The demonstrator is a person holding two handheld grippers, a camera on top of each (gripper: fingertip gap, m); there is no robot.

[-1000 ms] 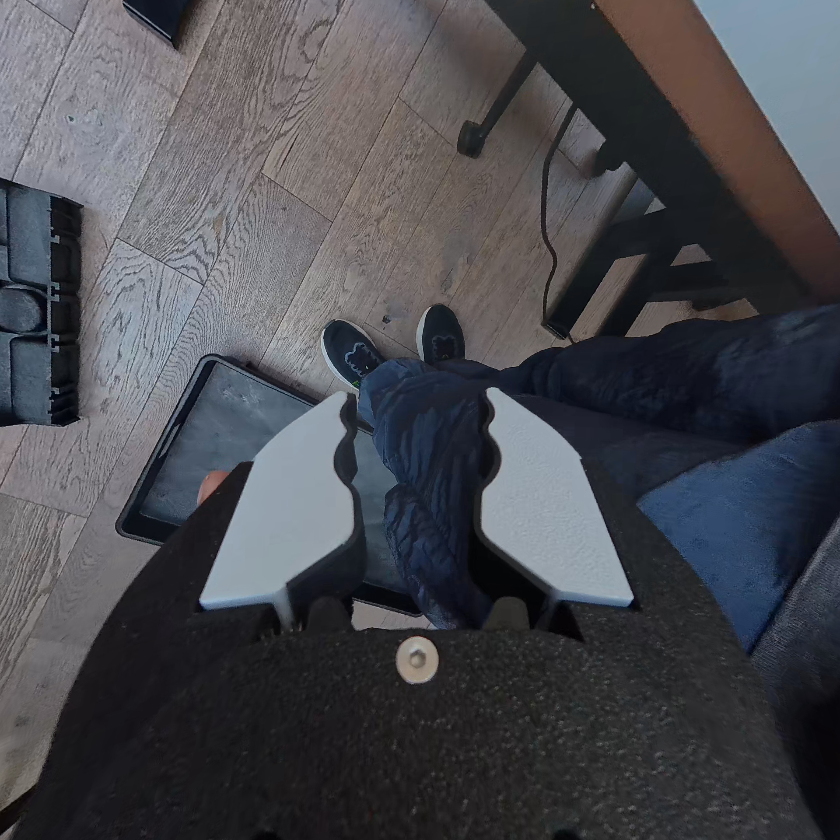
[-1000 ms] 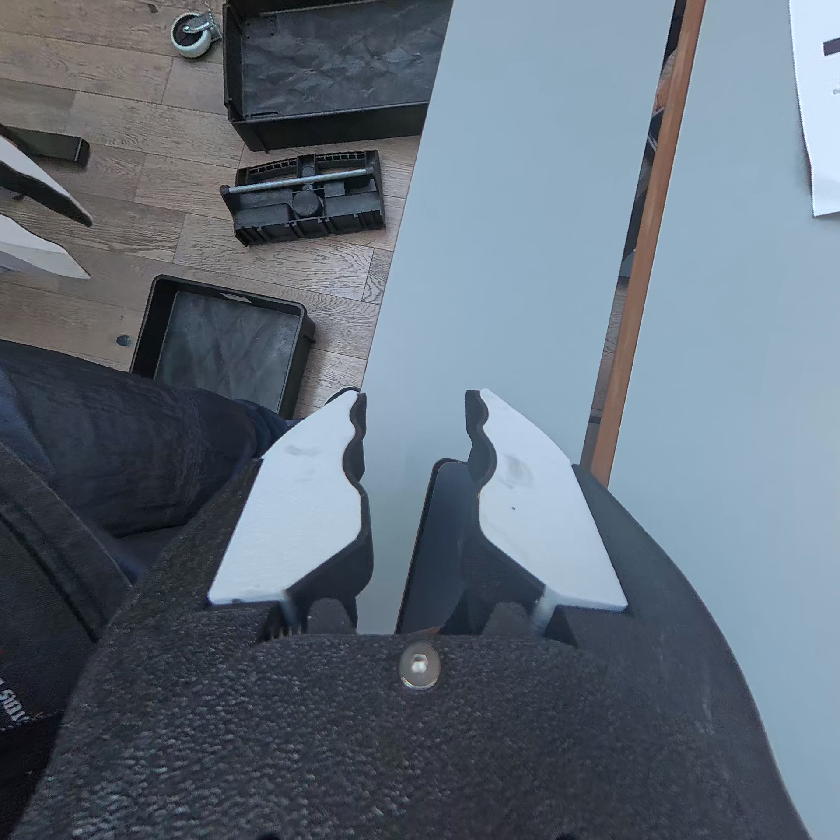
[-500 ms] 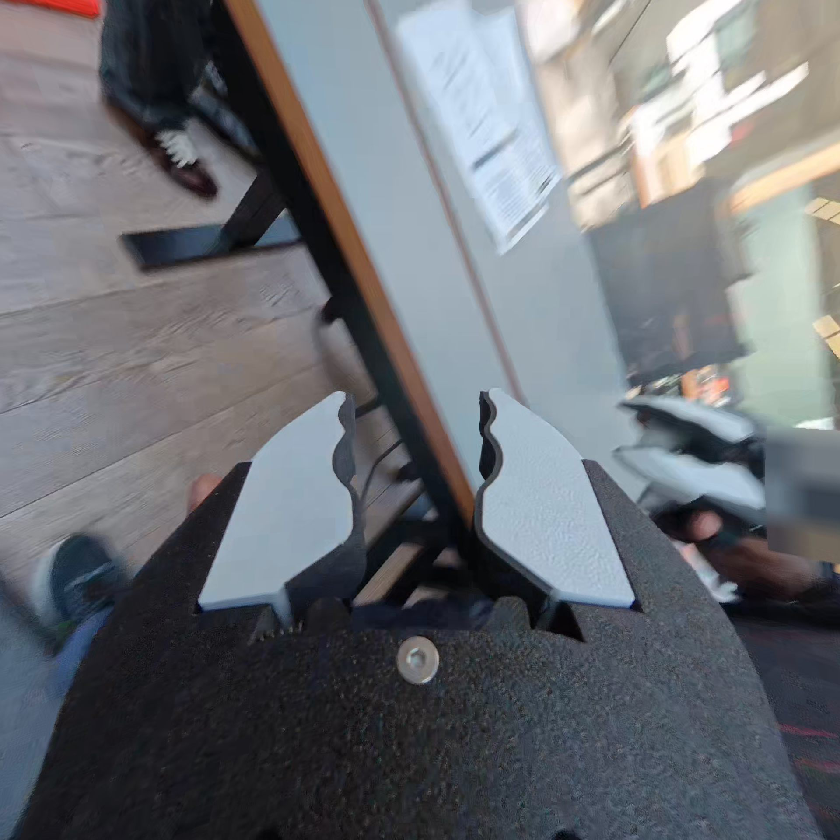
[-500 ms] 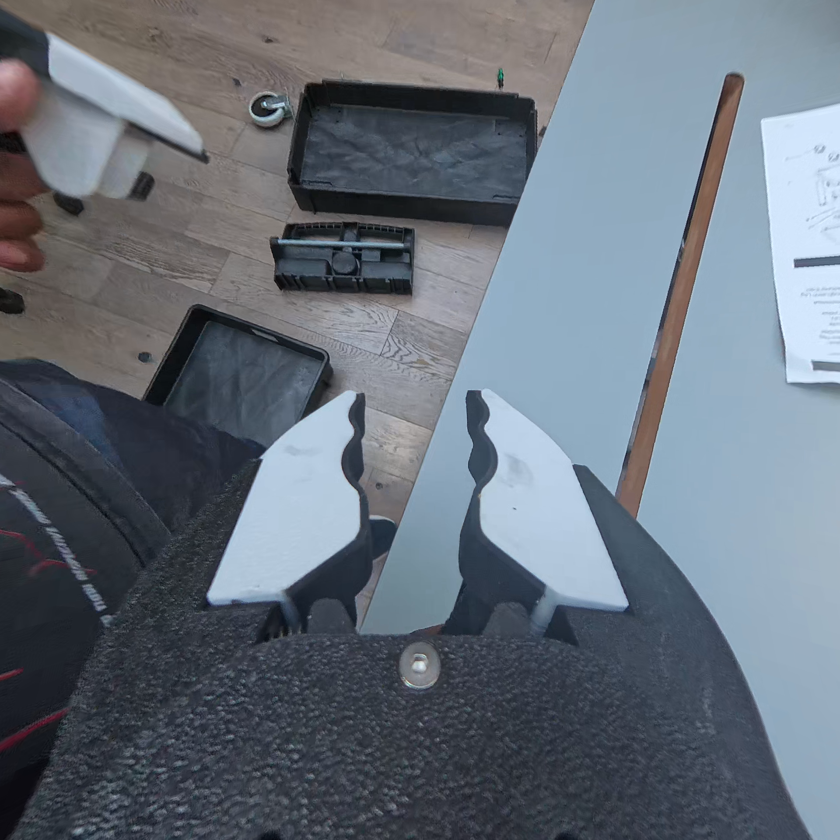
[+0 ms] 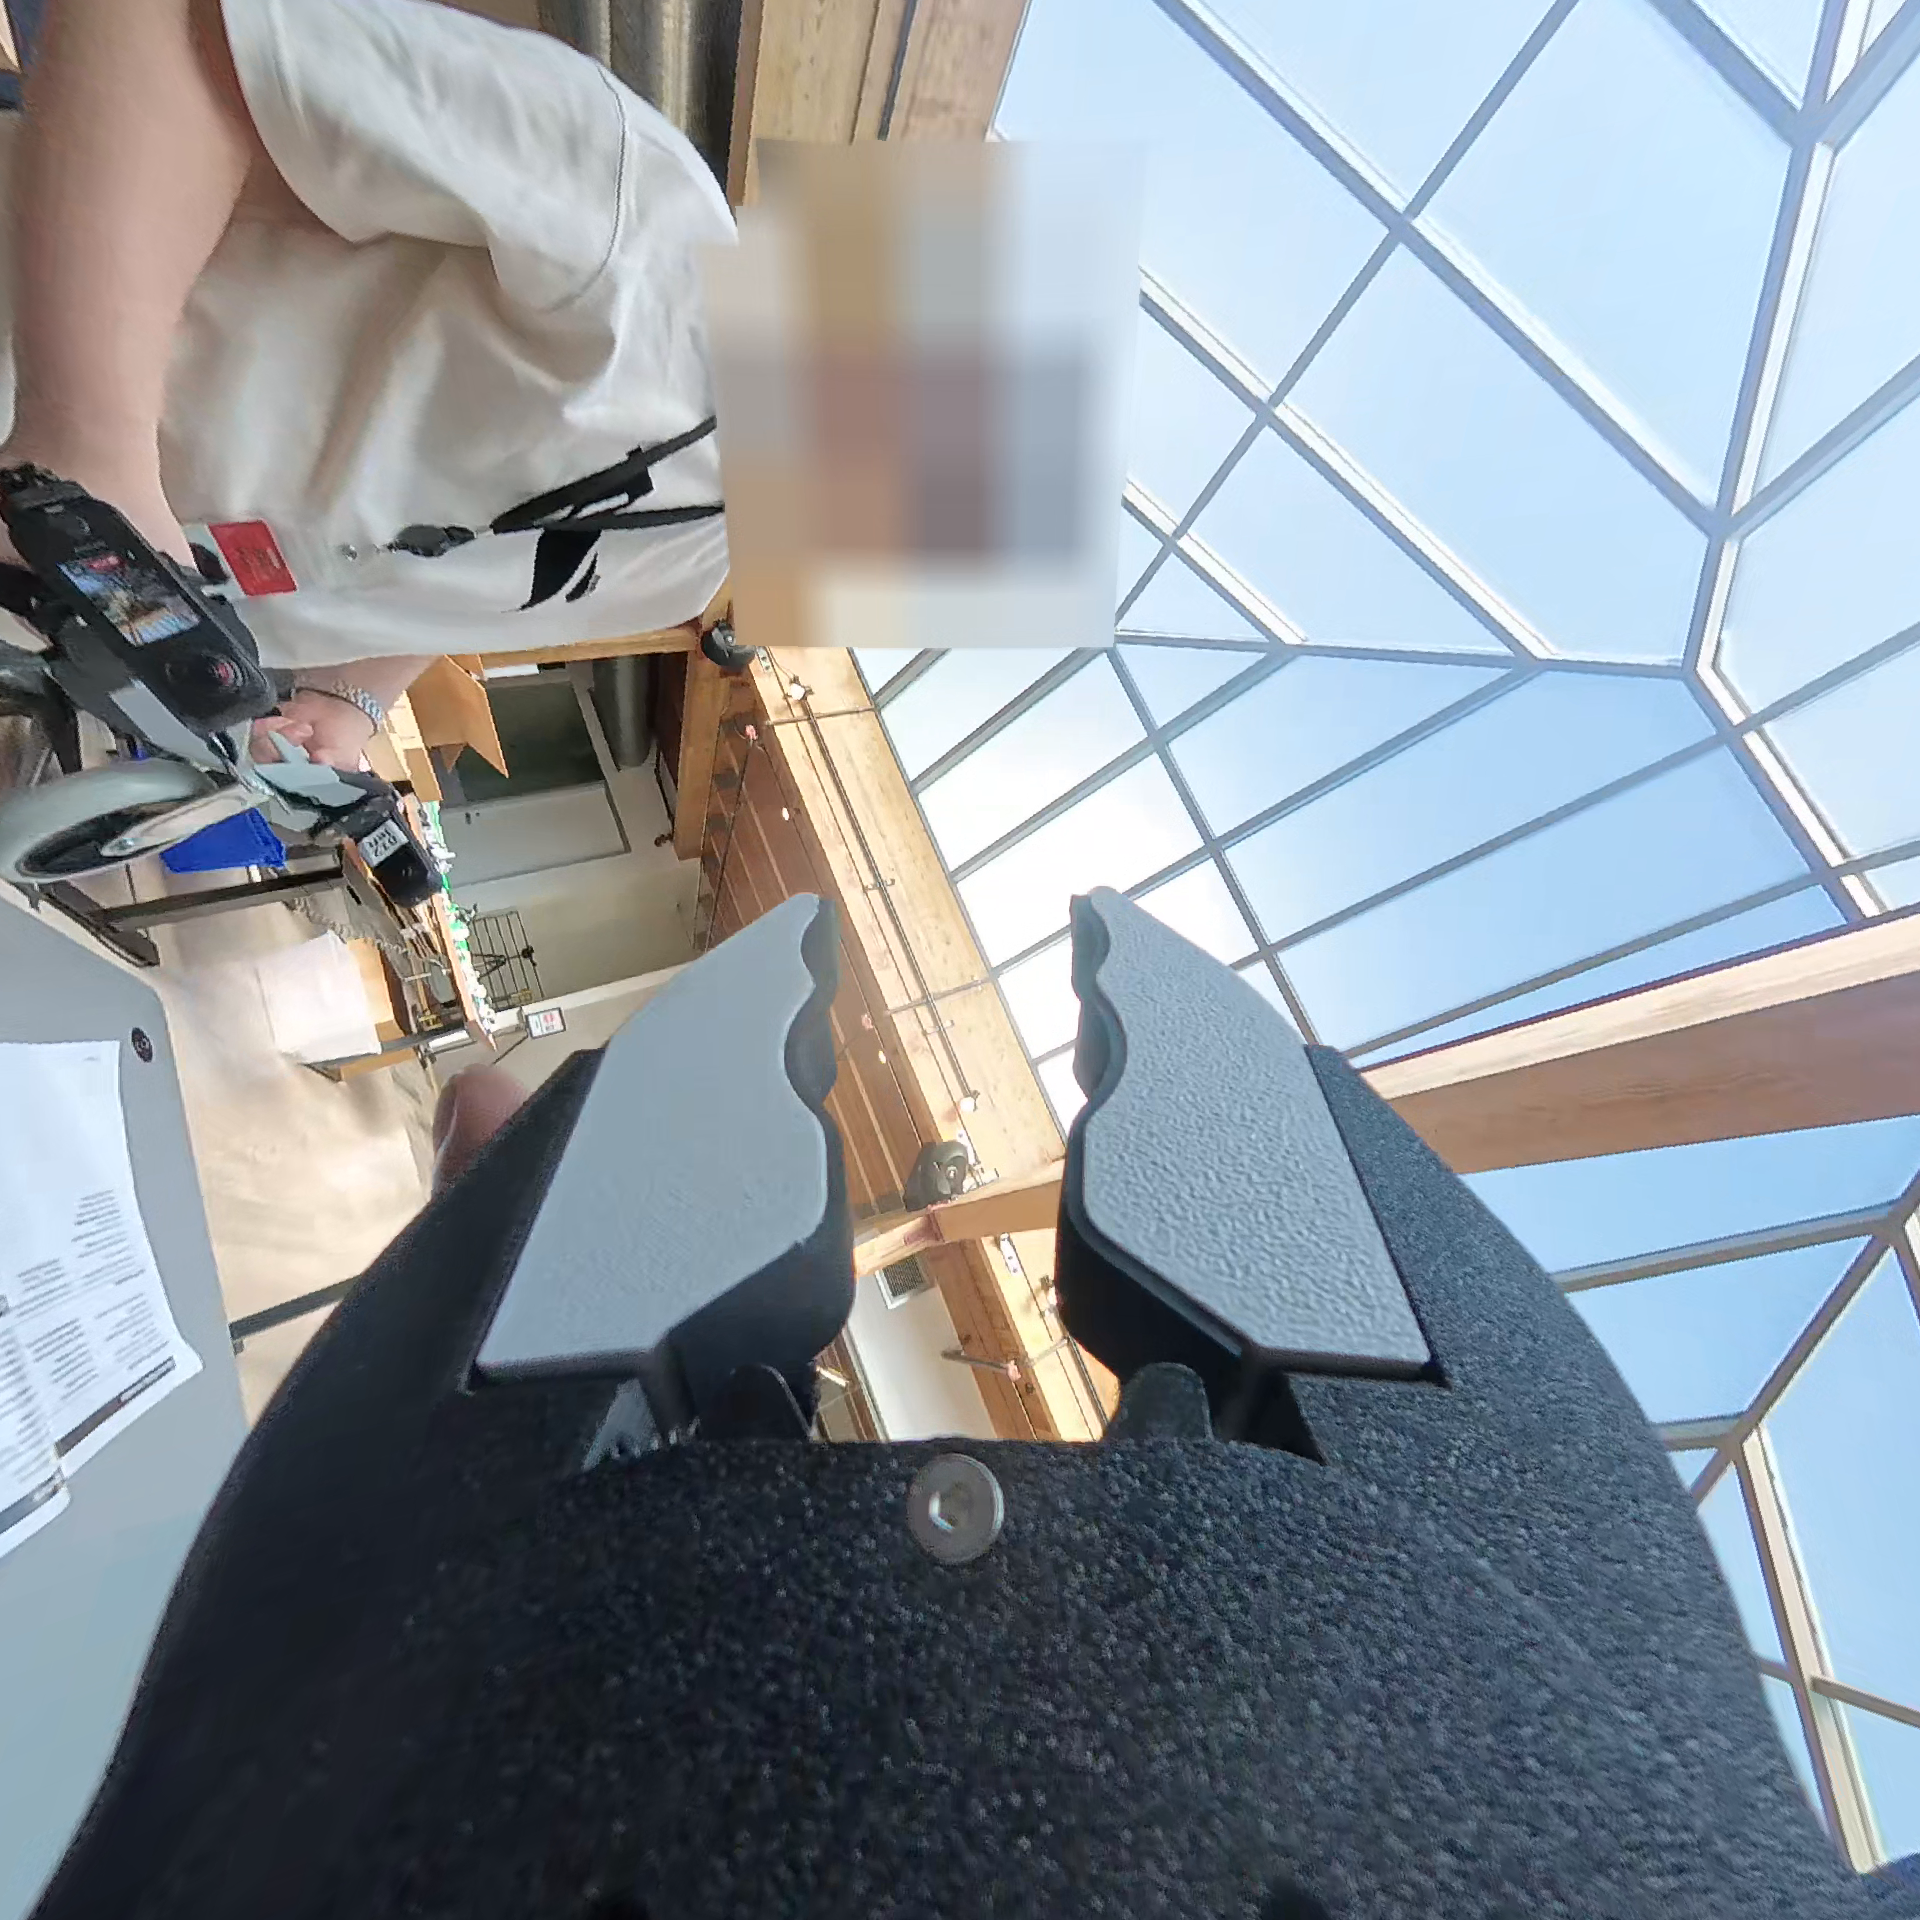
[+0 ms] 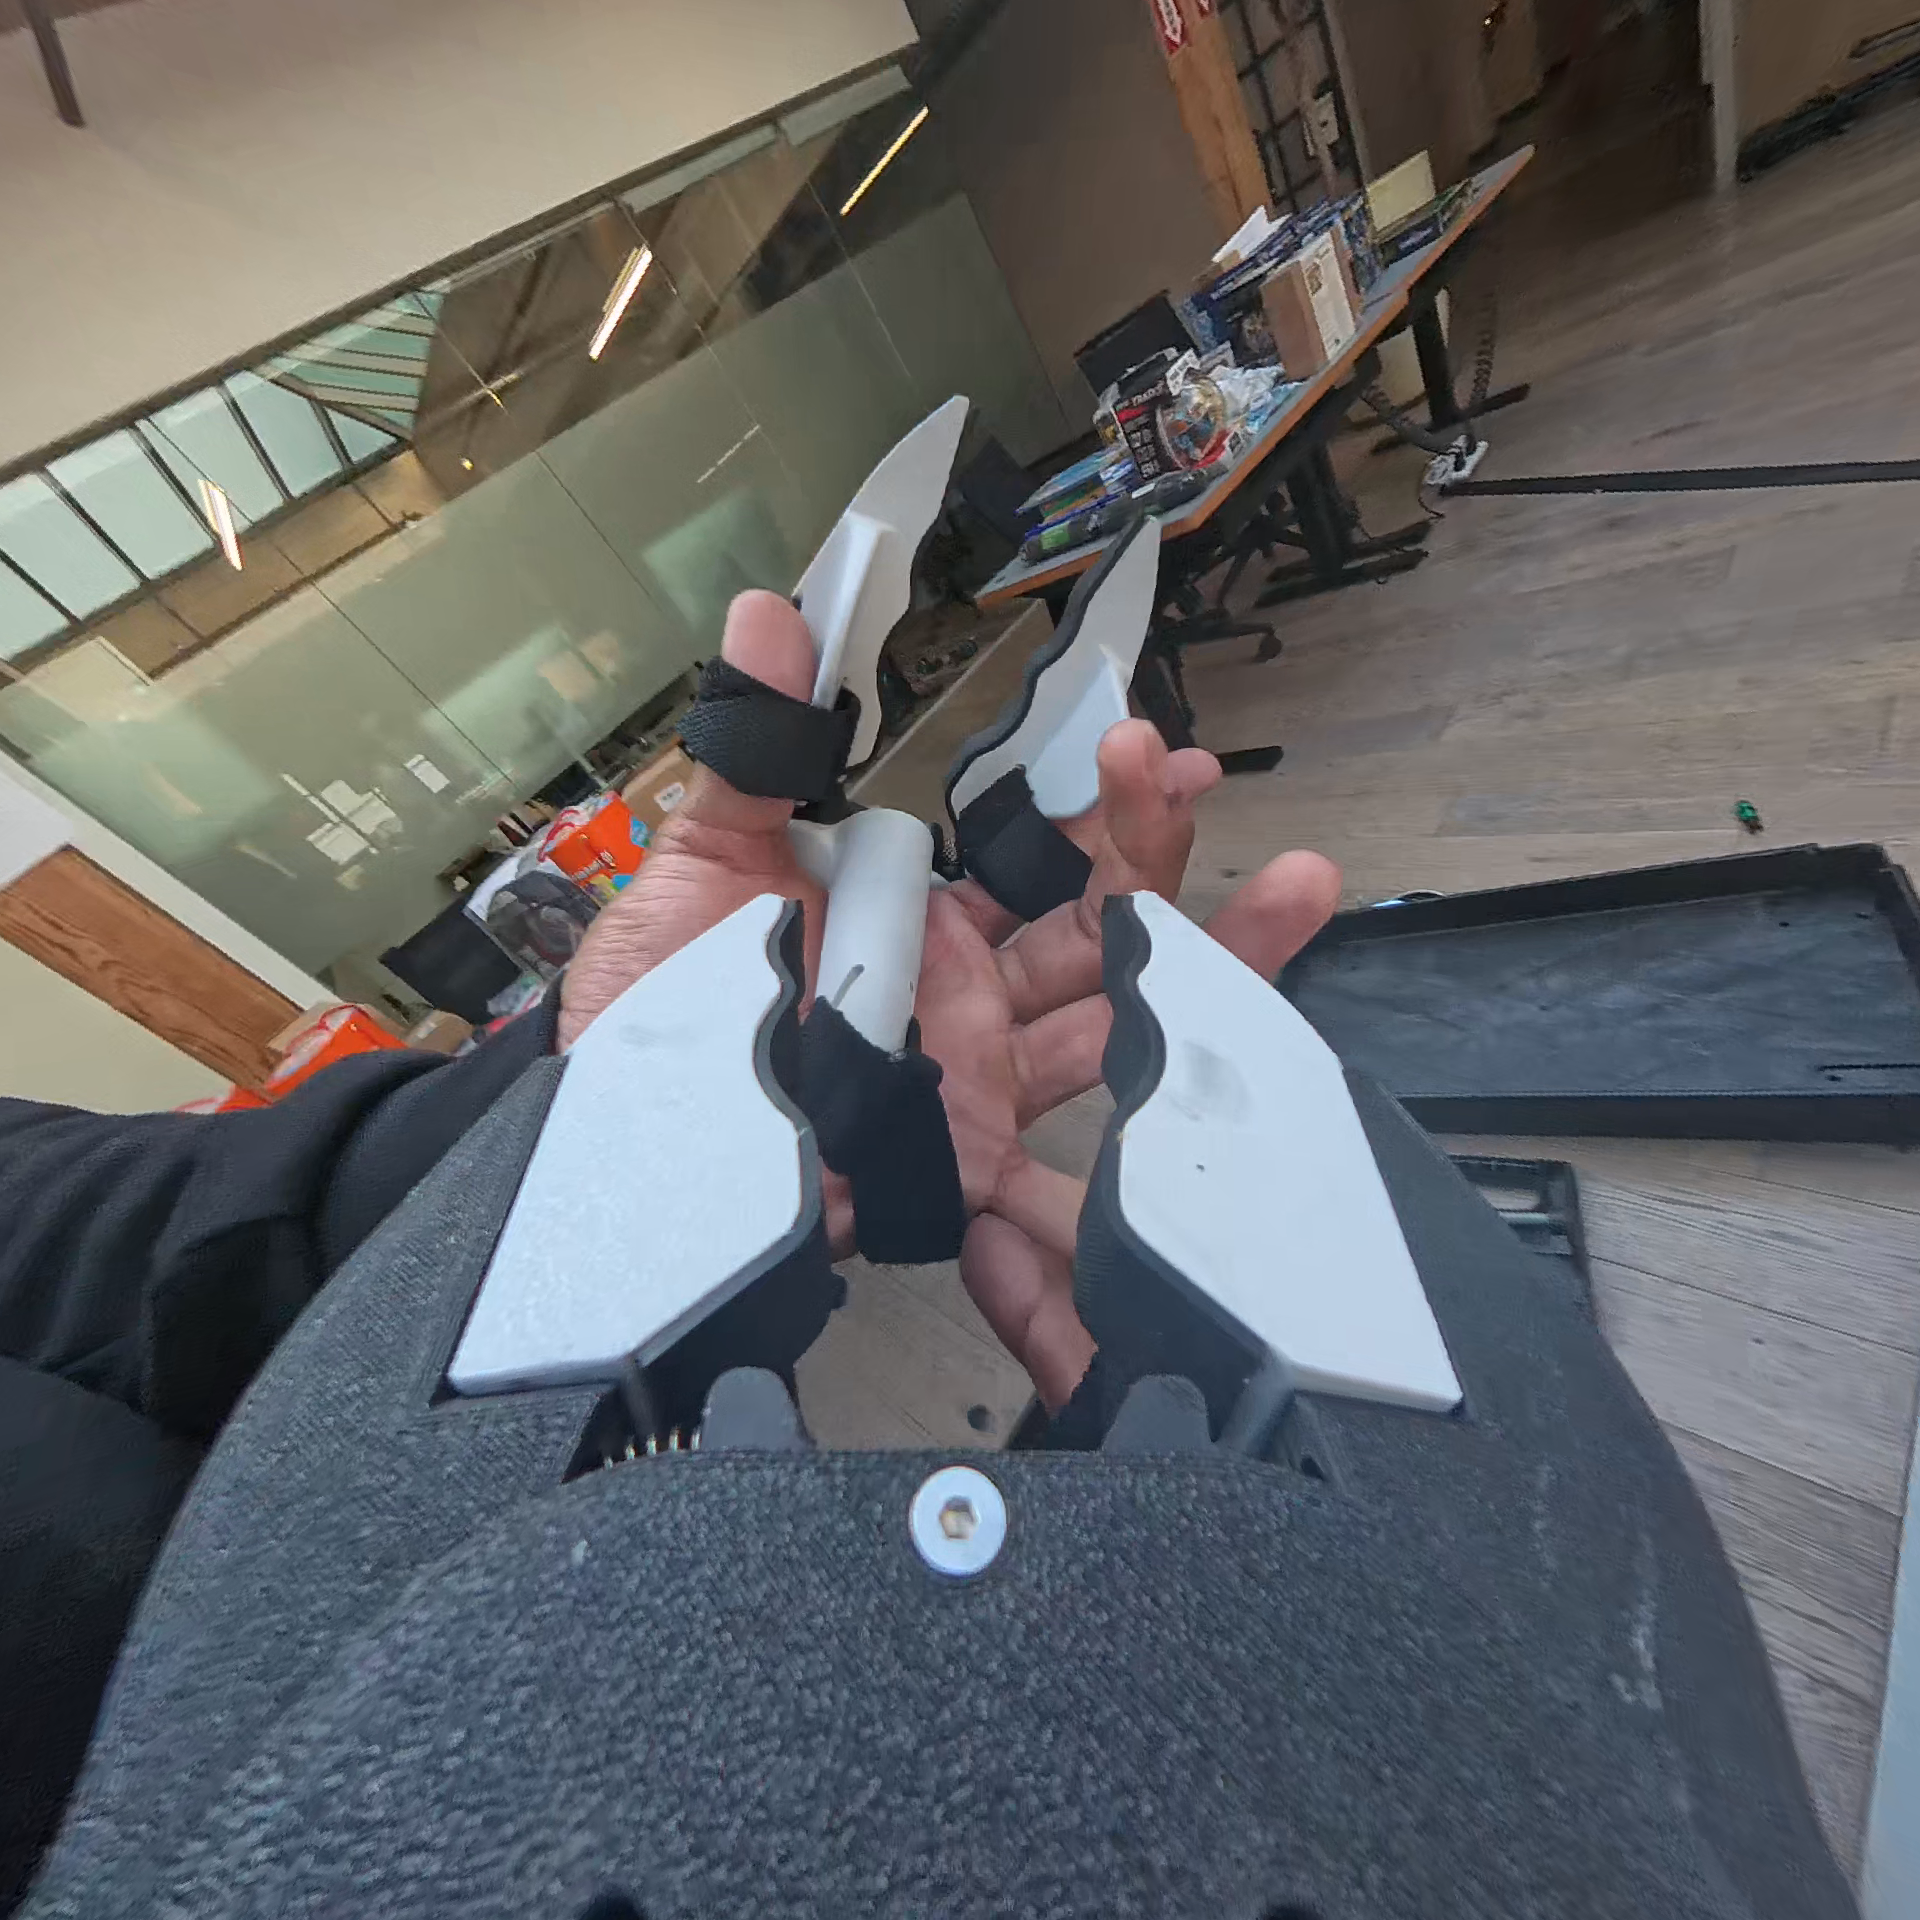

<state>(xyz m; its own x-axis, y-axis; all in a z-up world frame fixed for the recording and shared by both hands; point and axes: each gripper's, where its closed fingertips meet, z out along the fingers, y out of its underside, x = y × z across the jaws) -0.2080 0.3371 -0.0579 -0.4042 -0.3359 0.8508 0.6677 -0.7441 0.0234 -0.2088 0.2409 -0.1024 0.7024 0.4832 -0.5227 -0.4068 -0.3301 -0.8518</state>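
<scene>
My left gripper [image 5: 953,902] is open and empty and points up at a glass skylight roof [image 5: 1507,468]. It also shows in the right wrist view [image 6: 1051,465], held up in the air, its white fingers [image 6: 883,551] strapped to a person's thumb and finger with black bands. That hand [image 6: 1049,997] has its palm open. My right gripper [image 6: 951,906] is open and empty. It sits just in front of that hand without touching it.
Another person in a white shirt [image 5: 416,312] stands at upper left, holding a camera gripper [image 5: 156,644] near a caster wheel [image 5: 83,821]. A grey table with a paper sheet [image 5: 62,1278] is at the left. A black tray [image 6: 1610,997] lies on the wooden floor. A cluttered table [image 6: 1299,343] stands behind. Left tips to right tips: about 11 centimeters.
Both views have swung up from the floor and table edge. The left gripper rose and now faces the ceiling. The right gripper now faces the raised left hand. Both stayed open.
</scene>
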